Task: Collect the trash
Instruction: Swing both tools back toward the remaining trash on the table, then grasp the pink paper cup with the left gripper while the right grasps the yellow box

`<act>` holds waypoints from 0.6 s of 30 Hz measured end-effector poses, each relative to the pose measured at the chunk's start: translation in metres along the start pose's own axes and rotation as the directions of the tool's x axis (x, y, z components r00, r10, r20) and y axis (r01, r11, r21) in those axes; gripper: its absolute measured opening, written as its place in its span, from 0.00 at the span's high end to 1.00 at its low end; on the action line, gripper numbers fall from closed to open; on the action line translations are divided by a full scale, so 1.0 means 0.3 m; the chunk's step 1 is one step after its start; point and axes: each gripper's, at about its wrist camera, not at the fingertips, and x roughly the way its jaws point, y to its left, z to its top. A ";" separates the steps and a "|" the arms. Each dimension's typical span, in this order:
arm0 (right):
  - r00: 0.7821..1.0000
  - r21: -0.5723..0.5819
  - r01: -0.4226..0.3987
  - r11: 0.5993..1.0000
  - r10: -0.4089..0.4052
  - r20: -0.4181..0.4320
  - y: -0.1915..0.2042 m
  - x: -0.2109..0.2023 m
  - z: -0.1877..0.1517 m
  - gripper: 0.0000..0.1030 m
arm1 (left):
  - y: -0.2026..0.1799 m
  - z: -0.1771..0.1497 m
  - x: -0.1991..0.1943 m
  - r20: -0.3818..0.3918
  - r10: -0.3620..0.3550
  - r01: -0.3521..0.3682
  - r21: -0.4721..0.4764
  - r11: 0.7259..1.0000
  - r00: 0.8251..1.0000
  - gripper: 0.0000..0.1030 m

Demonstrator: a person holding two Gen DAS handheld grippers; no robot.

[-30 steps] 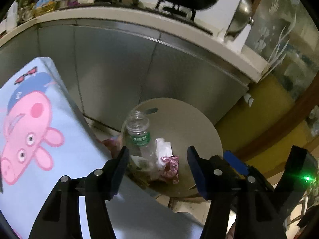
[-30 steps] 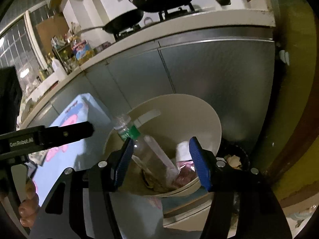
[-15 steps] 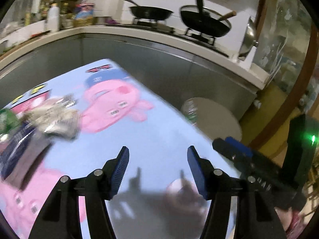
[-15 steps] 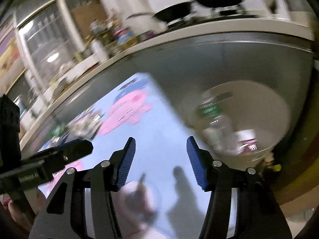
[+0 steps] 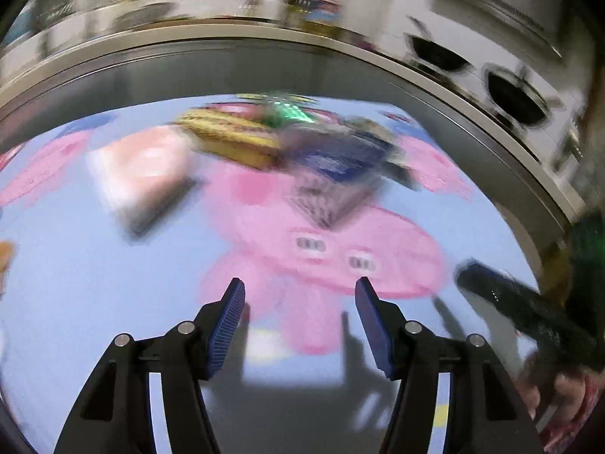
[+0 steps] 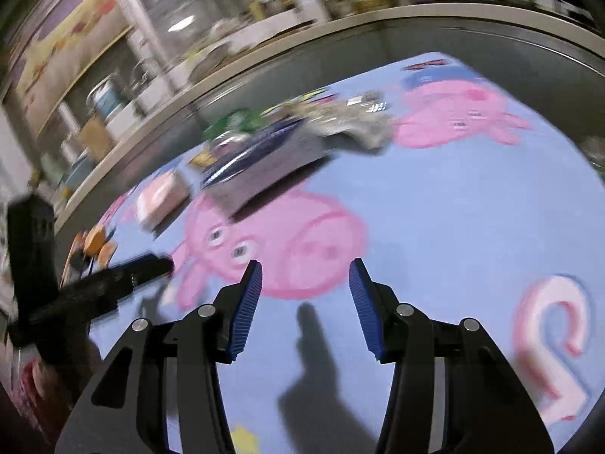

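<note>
Both views are blurred by motion. Trash lies at the far side of the blue table with pink pig pictures (image 5: 94, 283): a dark blue wrapper (image 5: 336, 166), a yellow packet (image 5: 230, 136), a pale pink box (image 5: 140, 170) and a green wrapper (image 5: 291, 111). From the right wrist I see the same heap: the blue wrapper (image 6: 257, 151), a crumpled silver wrapper (image 6: 351, 121), the pink box (image 6: 159, 196). My left gripper (image 5: 298, 291) is open and empty above the table. My right gripper (image 6: 304, 272) is also empty, and its jaws are closing.
A grey kitchen counter (image 5: 264, 60) curves behind the table, with black pans (image 5: 518, 94) on a stove at the right. Shelves with jars and bottles (image 6: 113, 102) stand at the left. Orange items (image 6: 98, 246) lie at the table's left edge.
Both grippers have swung away from the beige trash bin with the bottle, to over the table. The trash heap now lies ahead of them. The right jaws have narrowed.
</note>
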 end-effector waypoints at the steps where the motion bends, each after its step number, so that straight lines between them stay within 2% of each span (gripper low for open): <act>1: 1.000 -0.014 -0.009 1.000 0.009 -0.011 0.024 0.018 -0.002 0.54 | 0.066 0.018 -0.017 0.018 0.033 -0.033 -0.039 0.999 0.999 0.41; 2: 0.999 -0.033 -0.022 0.999 0.021 -0.027 0.064 0.042 -0.003 0.54 | 0.114 0.032 -0.031 0.027 0.056 -0.054 -0.069 0.996 0.998 0.35; 4: 0.998 -0.063 -0.041 0.997 0.038 -0.049 0.122 0.076 -0.008 0.54 | 0.246 0.078 -0.054 0.038 0.082 -0.075 -0.175 0.982 0.996 0.34; 7: 0.996 -0.109 -0.061 0.992 0.054 -0.066 0.212 0.120 -0.003 0.54 | 0.416 0.140 -0.061 0.057 0.022 -0.002 -0.343 0.939 0.998 0.34; 11: 0.998 -0.139 -0.050 0.989 0.043 -0.054 0.261 0.147 0.028 0.54 | 0.523 0.196 0.000 0.053 -0.093 0.107 -0.444 0.890 0.994 0.47; 13: 0.999 -0.129 -0.025 0.991 0.021 -0.032 0.259 0.154 0.060 0.54 | 0.546 0.208 0.048 0.040 -0.177 0.174 -0.484 0.857 0.983 0.51; 16: 1.000 -0.151 0.009 0.988 -0.007 0.011 0.271 0.155 0.140 0.54 | 0.548 0.207 0.096 0.031 -0.242 0.223 -0.516 0.827 0.970 0.60; 18: 0.999 -0.175 0.027 0.984 -0.018 0.049 0.287 0.150 0.210 0.54 | 0.533 0.208 0.117 0.030 -0.260 0.238 -0.509 0.827 0.965 0.81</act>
